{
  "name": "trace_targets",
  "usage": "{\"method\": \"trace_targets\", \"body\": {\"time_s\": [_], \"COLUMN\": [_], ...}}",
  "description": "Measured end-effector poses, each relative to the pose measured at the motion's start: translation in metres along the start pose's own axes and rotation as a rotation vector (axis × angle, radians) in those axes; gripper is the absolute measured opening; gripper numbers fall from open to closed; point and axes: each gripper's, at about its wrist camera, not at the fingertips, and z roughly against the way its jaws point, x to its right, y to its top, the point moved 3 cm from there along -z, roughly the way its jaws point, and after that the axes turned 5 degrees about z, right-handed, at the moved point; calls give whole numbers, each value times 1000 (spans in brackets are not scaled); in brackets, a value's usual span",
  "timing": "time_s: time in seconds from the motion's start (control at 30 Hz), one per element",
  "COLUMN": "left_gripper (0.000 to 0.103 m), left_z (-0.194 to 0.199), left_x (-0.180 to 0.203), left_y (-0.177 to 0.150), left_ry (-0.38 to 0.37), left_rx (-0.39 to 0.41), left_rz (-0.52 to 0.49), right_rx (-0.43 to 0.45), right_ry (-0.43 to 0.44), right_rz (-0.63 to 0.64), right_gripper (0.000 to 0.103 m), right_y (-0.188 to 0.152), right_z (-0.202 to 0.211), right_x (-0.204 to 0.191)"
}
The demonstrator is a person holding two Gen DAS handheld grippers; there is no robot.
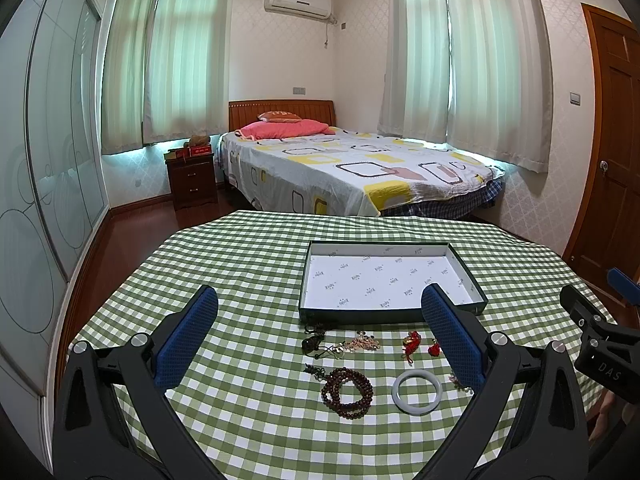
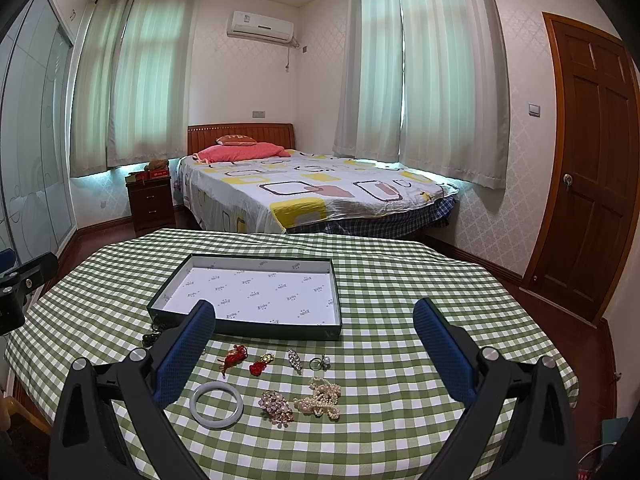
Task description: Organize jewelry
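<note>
The jewelry lies loose on the checked cloth [image 1: 248, 264], in rows just in front of the box [image 2: 256, 320]: a bead bracelet [image 1: 347, 392], a white bangle [image 2: 216, 405], red charms [image 2: 233, 356], a brooch [image 2: 276, 406], a pearl tangle [image 2: 320, 398], rings [image 2: 320, 362] and a dark pendant [image 1: 314, 344]. The box holds nothing but its printed paper lining, so by my reading no piece has been sorted yet and the whole task remains. The left gripper [image 1: 320, 344] hangs over the bracelet side, jaws spread wide and holding nothing. The right gripper [image 2: 316, 352] hangs over the brooch and pearls, likewise wide apart and bare. Beyond the table stands a bed [image 1: 360, 168].
</note>
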Motion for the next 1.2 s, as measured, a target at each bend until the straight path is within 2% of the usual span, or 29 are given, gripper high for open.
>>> {"method": "trace_targets", "body": {"time_s": [1.2], "left_gripper": [99], "left_z": [-5], "left_x": [1], "left_y": [-8], "left_ry": [0], "left_rx": [-25], "left_rz": [8], "right_rx": [1], "right_ry": [0], "right_rz": [2], "right_gripper": [97], "right_y": [-1], "right_z": [-1], "right_x": [0]}}
